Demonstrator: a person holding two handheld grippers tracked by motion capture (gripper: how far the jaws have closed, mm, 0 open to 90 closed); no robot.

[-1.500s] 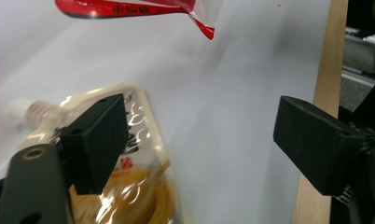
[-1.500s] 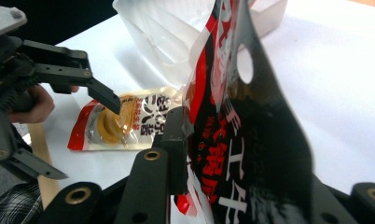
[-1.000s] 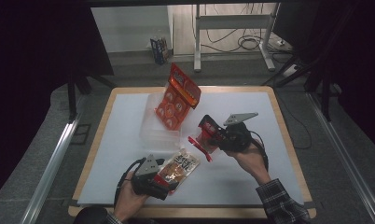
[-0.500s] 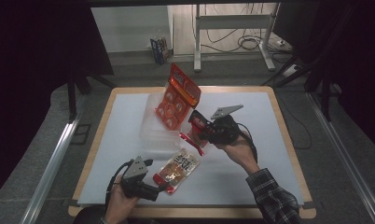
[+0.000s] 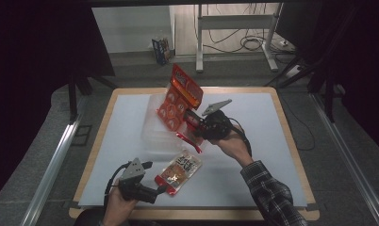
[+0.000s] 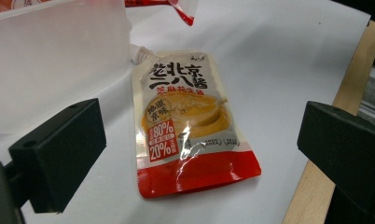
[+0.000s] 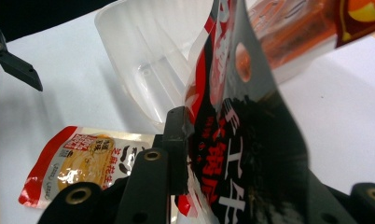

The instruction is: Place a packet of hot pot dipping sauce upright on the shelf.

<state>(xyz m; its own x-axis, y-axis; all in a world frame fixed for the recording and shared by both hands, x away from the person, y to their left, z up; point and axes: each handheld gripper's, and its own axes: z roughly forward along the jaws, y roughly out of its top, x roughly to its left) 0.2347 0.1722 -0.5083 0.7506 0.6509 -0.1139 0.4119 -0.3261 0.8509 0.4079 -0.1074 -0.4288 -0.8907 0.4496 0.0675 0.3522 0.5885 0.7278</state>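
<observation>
Since a second ago the left gripper (image 5: 155,191) has been drawn back to the near left with its jaws apart, leaving the sauce pouch (image 5: 179,170) flat on the table (image 5: 253,155), while the right gripper (image 5: 192,123), clamped on a red-black packet (image 5: 188,141), has been carried farther toward the clear plastic bin (image 5: 152,134).

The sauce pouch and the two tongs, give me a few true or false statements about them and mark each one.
1. The sauce pouch lies flat on the white table cover. True.
2. The left tongs are clamped on the sauce pouch. False: their jaws stand open with the pouch lying ahead of them, untouched.
3. The right tongs grip a red and black packet. True.
4. The clear plastic container sits on top of the sauce pouch. False: it stands beside it on the table.
5. An orange bag leans in the container. True.
</observation>
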